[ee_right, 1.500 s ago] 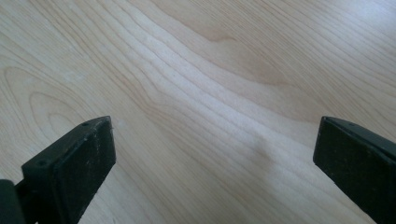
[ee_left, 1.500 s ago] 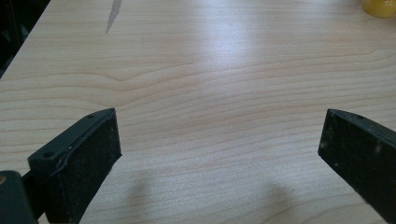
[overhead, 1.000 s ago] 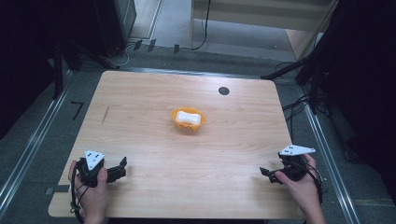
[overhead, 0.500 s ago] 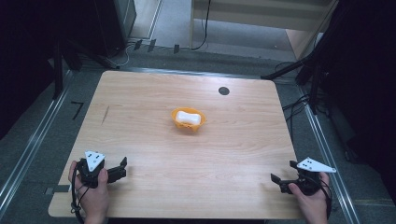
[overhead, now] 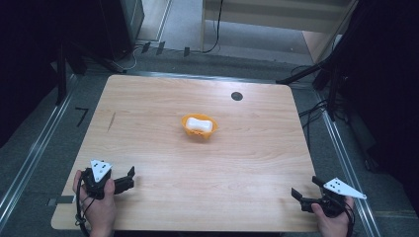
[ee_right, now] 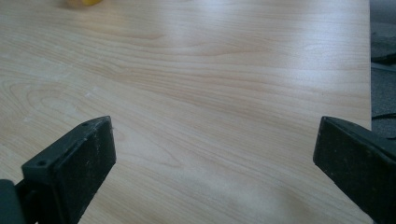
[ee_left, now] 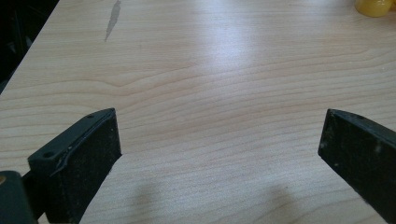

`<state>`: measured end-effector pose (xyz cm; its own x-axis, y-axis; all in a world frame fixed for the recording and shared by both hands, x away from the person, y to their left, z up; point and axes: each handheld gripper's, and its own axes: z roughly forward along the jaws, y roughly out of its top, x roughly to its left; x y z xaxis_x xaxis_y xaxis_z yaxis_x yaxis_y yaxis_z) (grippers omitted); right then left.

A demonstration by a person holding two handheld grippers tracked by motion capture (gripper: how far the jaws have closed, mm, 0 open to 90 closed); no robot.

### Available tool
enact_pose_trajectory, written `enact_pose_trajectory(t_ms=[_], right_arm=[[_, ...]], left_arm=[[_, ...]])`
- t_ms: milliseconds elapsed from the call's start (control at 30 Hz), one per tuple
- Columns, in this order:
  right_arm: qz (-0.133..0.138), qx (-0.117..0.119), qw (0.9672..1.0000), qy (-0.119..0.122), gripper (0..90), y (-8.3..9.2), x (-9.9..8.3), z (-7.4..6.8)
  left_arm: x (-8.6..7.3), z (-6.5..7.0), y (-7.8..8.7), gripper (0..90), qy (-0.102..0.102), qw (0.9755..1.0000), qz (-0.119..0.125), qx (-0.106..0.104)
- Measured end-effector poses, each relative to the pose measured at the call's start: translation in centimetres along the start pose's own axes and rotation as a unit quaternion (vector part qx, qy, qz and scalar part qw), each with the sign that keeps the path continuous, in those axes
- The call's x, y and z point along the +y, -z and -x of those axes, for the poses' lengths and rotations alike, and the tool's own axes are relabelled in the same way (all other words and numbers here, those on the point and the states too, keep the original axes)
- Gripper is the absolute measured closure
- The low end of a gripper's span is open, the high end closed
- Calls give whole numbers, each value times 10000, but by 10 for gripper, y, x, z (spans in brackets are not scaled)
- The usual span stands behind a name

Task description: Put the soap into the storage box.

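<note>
Where table centres, orange bowl (overhead: 199, 127), white bar (overhead: 200, 123) inside

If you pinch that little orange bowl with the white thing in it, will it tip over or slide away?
The orange bowl looks small, thin and shallow, so it is probably light and could slide on the smooth wooden table when nudged. Its low, wide shape suggests it won't tip easily. The white thing lies loose inside, so it might shift or fall out if the bowl tilts.

An orange bowl (overhead: 199, 126) holding a white soap-like block (overhead: 200, 124) sits upright mid-table.
</note>
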<state>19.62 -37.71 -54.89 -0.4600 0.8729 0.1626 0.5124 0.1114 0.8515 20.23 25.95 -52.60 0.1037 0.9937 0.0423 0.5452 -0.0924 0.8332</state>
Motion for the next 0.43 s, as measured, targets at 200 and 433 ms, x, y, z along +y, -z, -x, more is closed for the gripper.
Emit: enact_pose_trajectory(t_ms=[200,433], right_arm=[[-82,-43,9998,162,0,-3,-1,-3],[-90,-46,9998,150,0,-4,-1,-2]], left_arm=[[0,0,0,0,-8,10000,-31,-11],[0,0,-1,0,-34,10000,-44,-41]])
